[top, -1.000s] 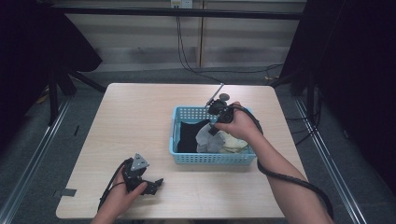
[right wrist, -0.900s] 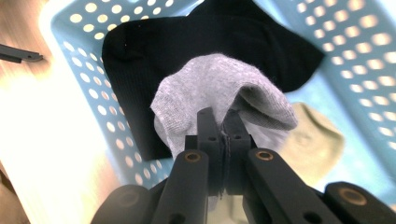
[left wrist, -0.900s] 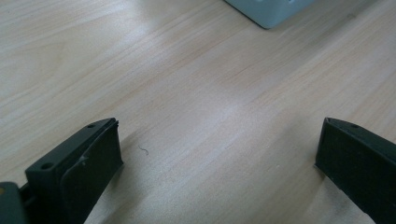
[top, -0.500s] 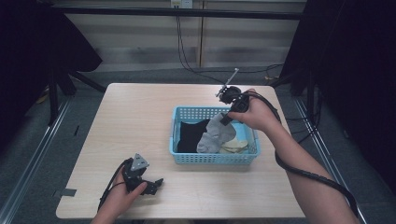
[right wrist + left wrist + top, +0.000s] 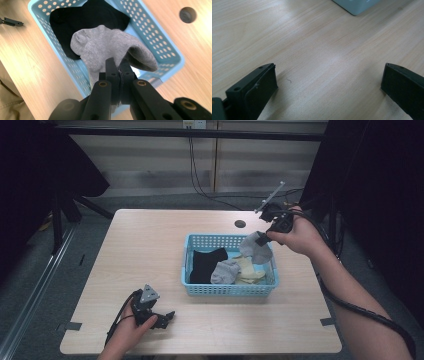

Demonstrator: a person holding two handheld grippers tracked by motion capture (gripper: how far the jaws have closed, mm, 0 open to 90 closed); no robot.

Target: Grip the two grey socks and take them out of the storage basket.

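Right hand-held gripper [image 5: 261,238] pinching grey sock [image 5: 110,50] above basket [image 5: 200,241] at 2 o'clock, left hand-held gripper [image 5: 159,318] spread on surface [image 5: 140,245] at 7 o'clock

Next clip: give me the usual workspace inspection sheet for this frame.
Surface: light wooden table with a round hole behind the basket.
Job's things: blue basket holding a black sock, a grey sock and a pale yellow sock; another grey sock lifted above it.
Clutter: nothing seen.
Grippers: left hand-held gripper open, low over bare table; right hand-held gripper shut on the lifted grey sock.
Cables: black cable along the right forearm; black leads hang at the back.
Surroundings: grey floor, dark curtains either side.
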